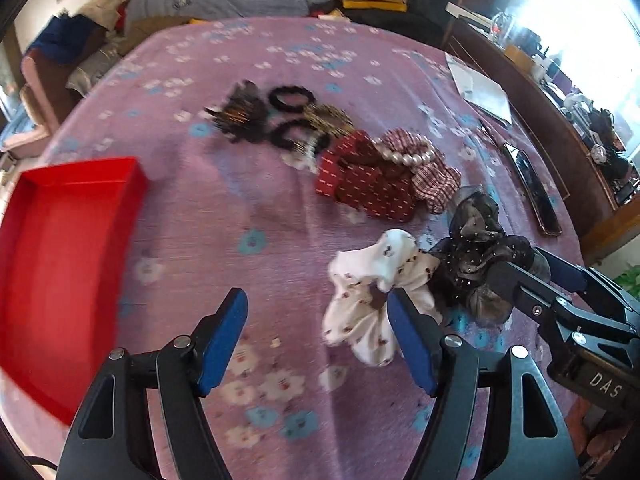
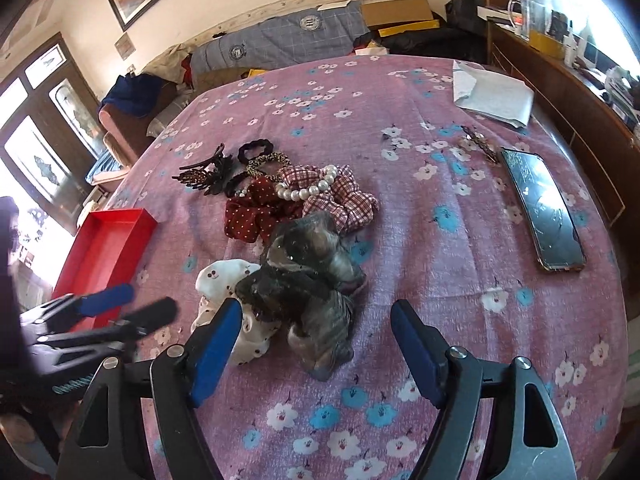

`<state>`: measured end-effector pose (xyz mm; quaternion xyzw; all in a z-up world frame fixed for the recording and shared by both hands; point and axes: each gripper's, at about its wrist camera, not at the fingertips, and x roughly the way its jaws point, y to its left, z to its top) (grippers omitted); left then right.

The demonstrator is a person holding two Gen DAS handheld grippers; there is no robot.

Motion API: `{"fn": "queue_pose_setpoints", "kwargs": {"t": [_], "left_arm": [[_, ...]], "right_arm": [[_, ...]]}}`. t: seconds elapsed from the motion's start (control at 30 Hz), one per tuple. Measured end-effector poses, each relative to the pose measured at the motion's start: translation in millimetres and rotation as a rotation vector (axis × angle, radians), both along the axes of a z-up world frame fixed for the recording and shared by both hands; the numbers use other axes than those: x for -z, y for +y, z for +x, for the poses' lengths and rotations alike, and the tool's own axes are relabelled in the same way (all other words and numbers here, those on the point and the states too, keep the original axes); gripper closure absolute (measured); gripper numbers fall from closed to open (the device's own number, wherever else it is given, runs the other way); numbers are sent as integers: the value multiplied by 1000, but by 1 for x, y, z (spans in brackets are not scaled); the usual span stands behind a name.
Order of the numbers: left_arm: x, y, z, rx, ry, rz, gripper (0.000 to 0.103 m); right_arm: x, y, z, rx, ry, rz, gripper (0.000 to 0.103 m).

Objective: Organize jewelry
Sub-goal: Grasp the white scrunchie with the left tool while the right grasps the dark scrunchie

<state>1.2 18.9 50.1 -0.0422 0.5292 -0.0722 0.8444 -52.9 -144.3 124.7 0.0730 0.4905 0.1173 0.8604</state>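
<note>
A pile of hair accessories lies on the pink flowered cloth. A white printed scrunchie lies nearest, beside a dark sheer scrunchie. Behind them are a red dotted scrunchie, a checked scrunchie, a pearl bracelet, black hair ties and a dark claw clip. My left gripper is open, its right finger at the white scrunchie's edge. My right gripper is open around the dark sheer scrunchie, also seen in the left wrist view. An empty red tray sits at the left.
A phone lies at the right with a small hair clip behind it. A folded white paper lies at the far right. Bedding and cardboard boxes stand behind the table. A wooden cabinet runs along the right.
</note>
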Motion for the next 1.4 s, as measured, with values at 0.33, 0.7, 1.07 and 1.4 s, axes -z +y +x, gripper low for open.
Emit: {"fn": "queue_pose_setpoints", "kwargs": {"t": [0.33, 0.7, 1.07, 1.4], "left_arm": [[23, -16, 17, -6, 93, -69, 96], [-51, 3, -31, -53, -82, 74, 96], [-68, 38, -48, -153, -118, 135, 96], [-77, 87, -68, -250, -137, 199, 96]], "right_arm": [[20, -7, 13, -20, 69, 37, 88], [-2, -11, 0, -16, 41, 104, 92], [-27, 10, -13, -69, 1, 114, 92], [-42, 55, -13, -159, -24, 138, 92]]}}
